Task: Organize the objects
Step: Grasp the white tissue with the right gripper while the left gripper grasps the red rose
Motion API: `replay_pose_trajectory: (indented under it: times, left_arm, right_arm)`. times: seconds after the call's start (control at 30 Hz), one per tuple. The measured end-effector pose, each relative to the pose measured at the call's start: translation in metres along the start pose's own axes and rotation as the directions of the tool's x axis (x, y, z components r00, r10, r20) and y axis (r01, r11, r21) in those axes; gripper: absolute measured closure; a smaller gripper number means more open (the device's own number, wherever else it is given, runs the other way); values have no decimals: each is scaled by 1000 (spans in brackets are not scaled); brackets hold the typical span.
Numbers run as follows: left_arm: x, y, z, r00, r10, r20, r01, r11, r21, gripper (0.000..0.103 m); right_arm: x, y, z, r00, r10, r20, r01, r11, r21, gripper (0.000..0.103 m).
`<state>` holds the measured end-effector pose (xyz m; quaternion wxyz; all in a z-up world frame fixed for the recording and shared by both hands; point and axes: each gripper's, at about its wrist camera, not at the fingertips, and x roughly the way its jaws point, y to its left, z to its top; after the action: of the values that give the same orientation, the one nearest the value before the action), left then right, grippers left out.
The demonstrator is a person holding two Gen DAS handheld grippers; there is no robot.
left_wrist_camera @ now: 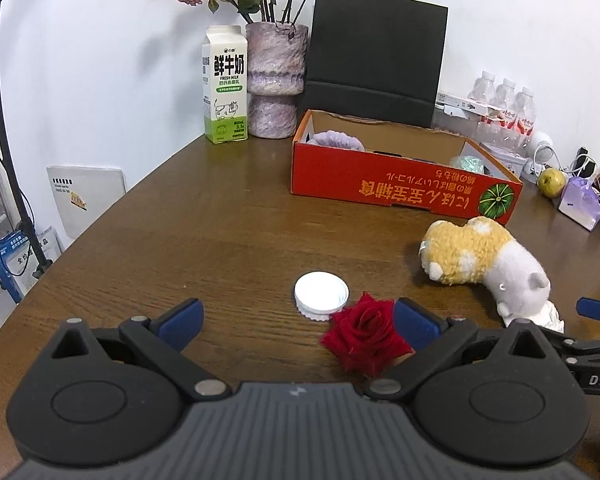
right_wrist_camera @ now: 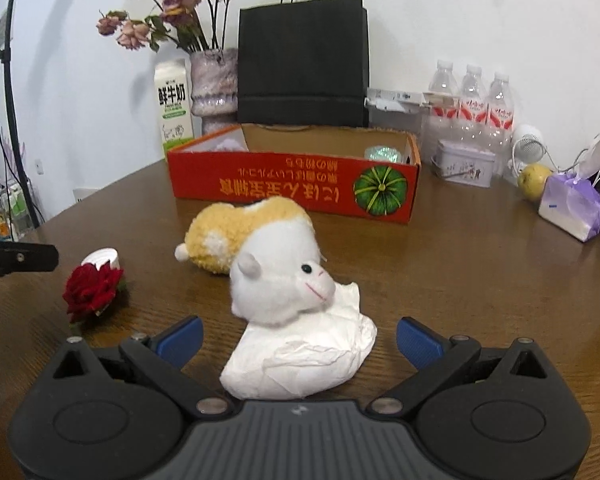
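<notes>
red rose (left_wrist_camera: 365,335) | velvety, lying on table | left gripper (left_wrist_camera: 300,326) spread

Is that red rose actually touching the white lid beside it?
Cannot tell. In both wrist views the red rose overlaps the white lid, petals covering its edge, but neither shows plain contact or a gap.

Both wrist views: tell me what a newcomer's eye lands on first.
The red cardboard box with a pumpkin picture stands across the middle of the wooden table. In front of it lies a yellow-and-white plush toy, its head resting on a crumpled white tissue just ahead of the open right tool. The deep red rose lies beside a white cap, between the open left tool's fingers.
</notes>
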<state>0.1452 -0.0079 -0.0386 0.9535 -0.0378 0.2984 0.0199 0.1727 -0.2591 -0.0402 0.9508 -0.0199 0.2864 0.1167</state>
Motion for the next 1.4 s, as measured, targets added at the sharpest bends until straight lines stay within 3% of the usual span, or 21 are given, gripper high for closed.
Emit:
replay_pose_trajectory:
  times: [0.33, 0.4, 0.53, 0.6, 0.93, 1.17, 1.4]
  left_arm:
    - [3, -6, -2, 1000, -27, -11, 27, 1000, 6, 0]
    - [3, -7, -3, 999, -30, -10, 30, 1000, 4, 0]
    - [2, -9, -3, 999, -30, -11, 30, 999, 9, 0]
    - [0, -9, -4, 1000, -27, -9, 27, 1000, 7, 0]
    - [-4, -7, -5, 1000, -16, -2, 16, 1000, -1, 0]
    - [-3, -7, -6, 1000, -12, -3, 12, 1000, 3, 0]
    - [2, -18, -8, 1000, -22, -19, 23, 999, 27, 0]
  right_arm:
    - [22, 0, -1, 994, -25, -103, 26, 1000, 12, 6]
    - [21, 3, -2, 995, -19, -100, 19, 1000, -1, 10]
    - [17, 4, -2, 997, -9, -77, 8, 1000, -7, 31]
    - [15, 4, -2, 998, -7, -68, 6, 1000, -11, 34]
    - [-6, 5, -5, 999, 15, 39, -14, 999, -31, 57]
    - [-32, -6, -6, 985, -18, 171, 16, 1000, 9, 59]
    - [-55, -22, -10, 957, -30, 289, 13, 998, 61, 59]
